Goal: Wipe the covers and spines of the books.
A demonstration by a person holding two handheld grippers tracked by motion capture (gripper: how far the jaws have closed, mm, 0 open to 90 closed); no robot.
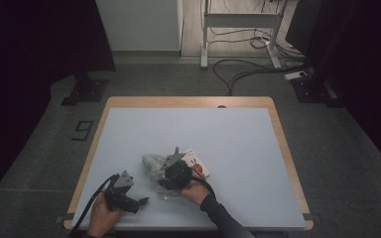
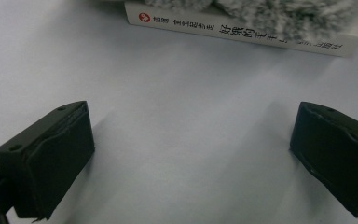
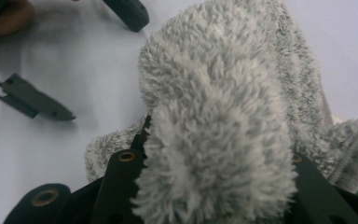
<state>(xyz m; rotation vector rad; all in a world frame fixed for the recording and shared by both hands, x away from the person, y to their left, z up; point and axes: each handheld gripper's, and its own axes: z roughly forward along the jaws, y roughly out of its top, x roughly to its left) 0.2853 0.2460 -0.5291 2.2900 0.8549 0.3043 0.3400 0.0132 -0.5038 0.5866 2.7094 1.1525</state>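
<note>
Pale desk (image 1: 238,148) in a dim room | your right hand-held gripper (image 3: 214,186) is clamping the fluffy grey cloth (image 3: 223,121), bunching it for lifting off the book (image 2: 242,32) | your left hand-held gripper (image 2: 191,154) is waiting, jaws apart, facing the book

White book (image 1: 197,163) flat on pale blue table (image 1: 238,144); cables (image 1: 243,69) on grey floor (image 1: 347,144) beyond.

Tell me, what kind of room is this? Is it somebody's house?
Probably not a house: it looks like a lab or test room. One bare table stands on grey carpet, loose cables trail over the floor, and dark curtains hang at the sides.
</note>
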